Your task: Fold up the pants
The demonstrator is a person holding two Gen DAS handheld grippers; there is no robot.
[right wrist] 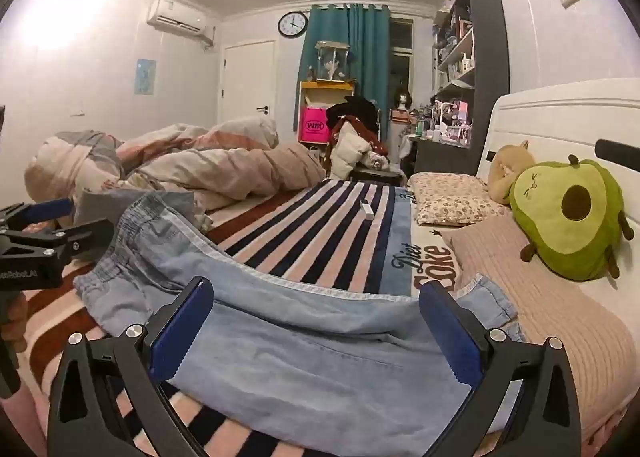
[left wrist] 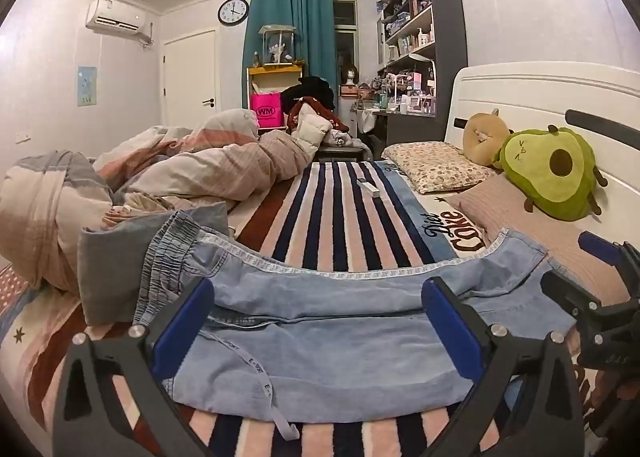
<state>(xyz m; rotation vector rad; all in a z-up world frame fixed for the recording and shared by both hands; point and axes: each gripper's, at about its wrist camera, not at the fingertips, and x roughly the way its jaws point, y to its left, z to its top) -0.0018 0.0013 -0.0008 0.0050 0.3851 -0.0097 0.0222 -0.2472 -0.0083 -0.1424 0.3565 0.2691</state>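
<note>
Pants [left wrist: 320, 337] lie crosswise on the bed [left wrist: 340, 209], directly ahead of both claws. Left claw [left wrist: 320, 321] and right claw [right wrist: 316, 321] gape wide, empty; waistband lies leftward, nearer the left.

Both grippers [left wrist: 318, 321] [right wrist: 316, 327]: black frames, blue-padded jaws, silver screws.

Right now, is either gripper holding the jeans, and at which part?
Nothing is held. The left gripper and right gripper are both open above the light-blue jeans.
</note>
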